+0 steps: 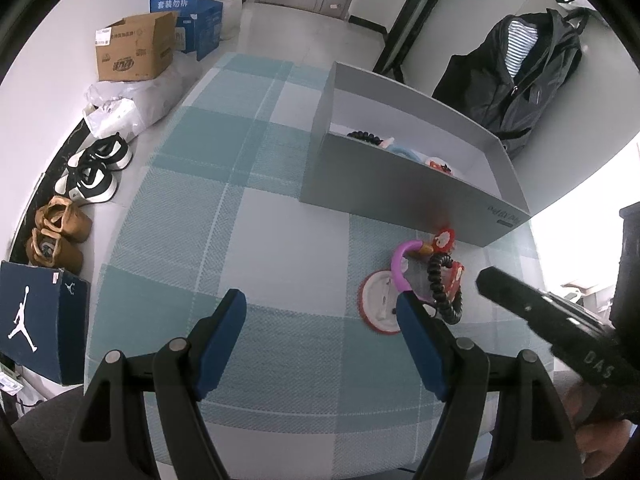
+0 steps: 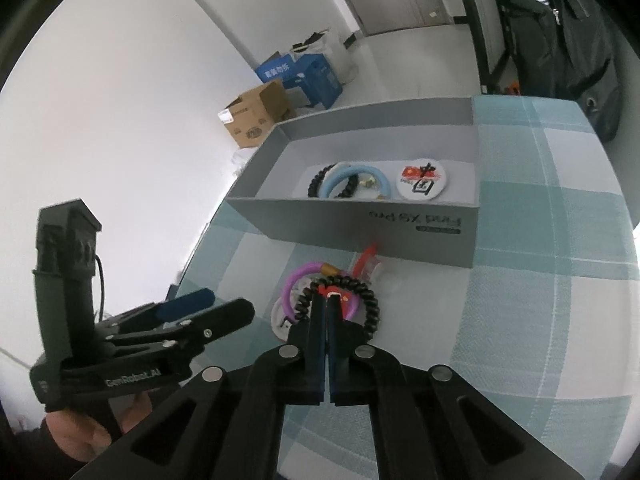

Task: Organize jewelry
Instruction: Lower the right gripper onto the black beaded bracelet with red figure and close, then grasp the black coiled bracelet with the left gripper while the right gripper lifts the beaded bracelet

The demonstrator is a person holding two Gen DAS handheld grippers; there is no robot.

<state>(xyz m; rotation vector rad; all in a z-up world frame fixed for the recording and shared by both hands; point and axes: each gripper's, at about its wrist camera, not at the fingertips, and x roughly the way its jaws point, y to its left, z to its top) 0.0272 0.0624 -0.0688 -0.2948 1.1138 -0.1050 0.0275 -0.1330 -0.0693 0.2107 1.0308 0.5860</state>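
My right gripper (image 2: 327, 300) is pinched nearly closed above the black spiral bracelet (image 2: 368, 300), in the pile against the grey box (image 2: 360, 222); I can't tell if it holds. I'd lift slowly so neighbours don't snag. My left gripper (image 1: 320, 312) gapes, empty.

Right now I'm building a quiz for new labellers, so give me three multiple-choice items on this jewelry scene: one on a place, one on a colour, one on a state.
1. Where does the light blue ring lie?
A. in the grey box
B. on the checked cloth
C. on the floor

2. What colour is the open ring in the pile in front of the box?
A. green
B. purple
C. yellow

3. How does the left gripper stand?
A. shut on a badge
B. shut on nothing
C. open, holding nothing

Answers:
1 A, it rests inside the box walls beside the white badge.
2 B, its arc shows purple in both views.
3 C, its blue pads are wide apart with only cloth between them.
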